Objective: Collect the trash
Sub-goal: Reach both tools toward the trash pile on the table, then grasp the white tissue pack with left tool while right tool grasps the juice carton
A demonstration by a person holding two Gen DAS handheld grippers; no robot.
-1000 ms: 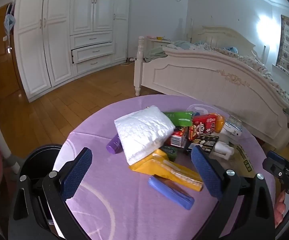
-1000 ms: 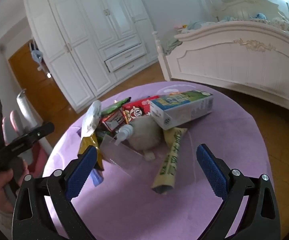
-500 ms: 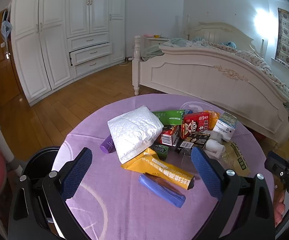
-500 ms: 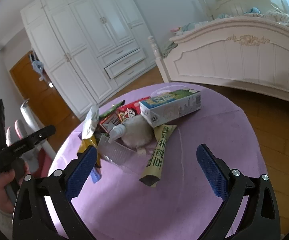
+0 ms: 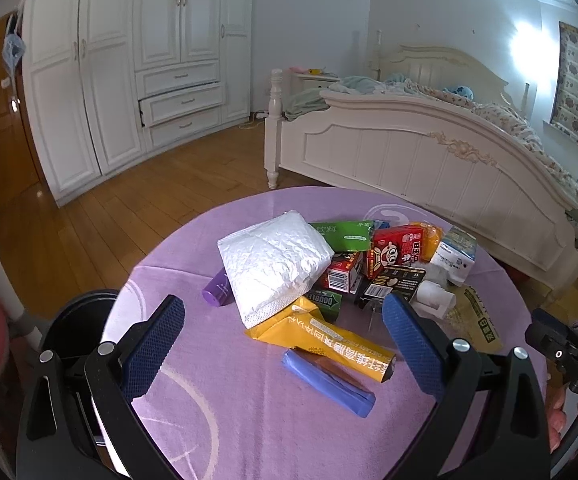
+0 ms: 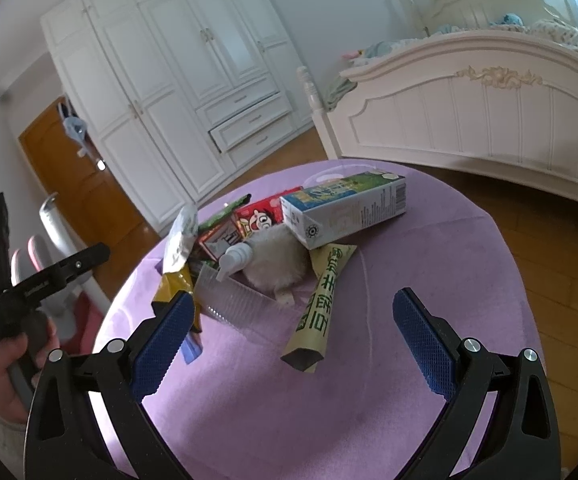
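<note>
Left gripper (image 5: 279, 334) and right gripper (image 6: 289, 328): jaws wide apart, empty, hovering over purple surface (image 5: 249, 420). Trash pile (image 5: 329, 276) mid-surface; black bin (image 5: 77, 320) beside left edge. Risk: items overlap, so pinching yellow wrapper (image 5: 321, 340) may drag blue tube (image 5: 329, 382) or topple white padded pouch (image 5: 273, 264) off.

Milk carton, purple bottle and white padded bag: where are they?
Milk carton (image 6: 353, 210): right wrist view, long side panel.
Purple bottle (image 5: 218, 291): left wrist view, its side.
White padded bag (image 5: 273, 262): left wrist view, middle.
</note>
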